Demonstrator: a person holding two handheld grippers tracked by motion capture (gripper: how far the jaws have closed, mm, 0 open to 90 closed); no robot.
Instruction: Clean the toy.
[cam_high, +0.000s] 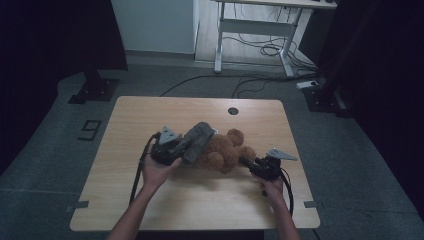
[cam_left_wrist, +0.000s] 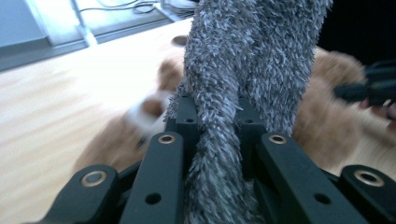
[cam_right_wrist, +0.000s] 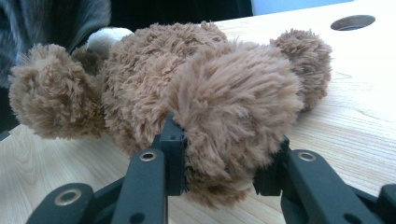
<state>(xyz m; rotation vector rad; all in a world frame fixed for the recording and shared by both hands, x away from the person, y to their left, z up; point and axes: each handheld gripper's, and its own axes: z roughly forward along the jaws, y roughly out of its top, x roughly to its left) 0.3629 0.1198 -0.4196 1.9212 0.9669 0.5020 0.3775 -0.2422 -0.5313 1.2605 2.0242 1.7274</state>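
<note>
Grey plush cloth (cam_left_wrist: 243, 70) in left jaws, hiding blurred brown teddy (cam_right_wrist: 187, 93) in right jaws.

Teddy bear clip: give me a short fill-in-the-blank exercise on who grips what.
1. The left gripper is shut on a fuzzy ____ cloth.
2. The right gripper is shut on a limb of the ____ teddy bear.
3. The bear lies on a ____ table.

Missing words: grey; brown; wooden
</note>
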